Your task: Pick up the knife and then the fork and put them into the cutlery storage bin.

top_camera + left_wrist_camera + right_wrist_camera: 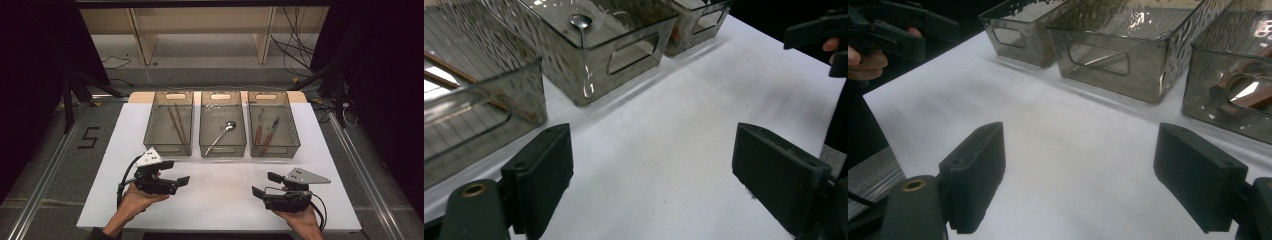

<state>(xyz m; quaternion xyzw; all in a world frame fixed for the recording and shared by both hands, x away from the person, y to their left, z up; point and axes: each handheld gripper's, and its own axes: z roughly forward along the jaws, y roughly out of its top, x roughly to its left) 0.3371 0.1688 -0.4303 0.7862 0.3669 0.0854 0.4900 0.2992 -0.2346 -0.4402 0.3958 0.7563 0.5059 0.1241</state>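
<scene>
1. High view: nearest to the person, two hands come in from the bottom edge, and each one holds a black gripper over the white table point(220, 200).
2. The left gripper point(179, 172) is at the near left. Its jaws are wide apart and there is nothing between them.
3. The right gripper point(265, 184) is at the near right, well apart from the left one. Its jaws are wide apart too, with nothing between them.
4. In the left gripper view and the right gripper view, bare white table lies between the two black jaws.
5. Farther back, three see-through bins stand in a row, side by side.
6. The left bin point(150, 127) has thin brown sticks point(176, 122) lying in it. This bin is just beyond the left gripper.
7. The middle bin point(204, 125) holds a silver spoon point(221, 135), with its round end toward the far right.
8. The right bin point(294, 131) holds tools with red-brown handles point(265, 134).
9. Beyond the far edge of the table is a pale wooden shelf point(150, 45) with cables on the floor.
</scene>
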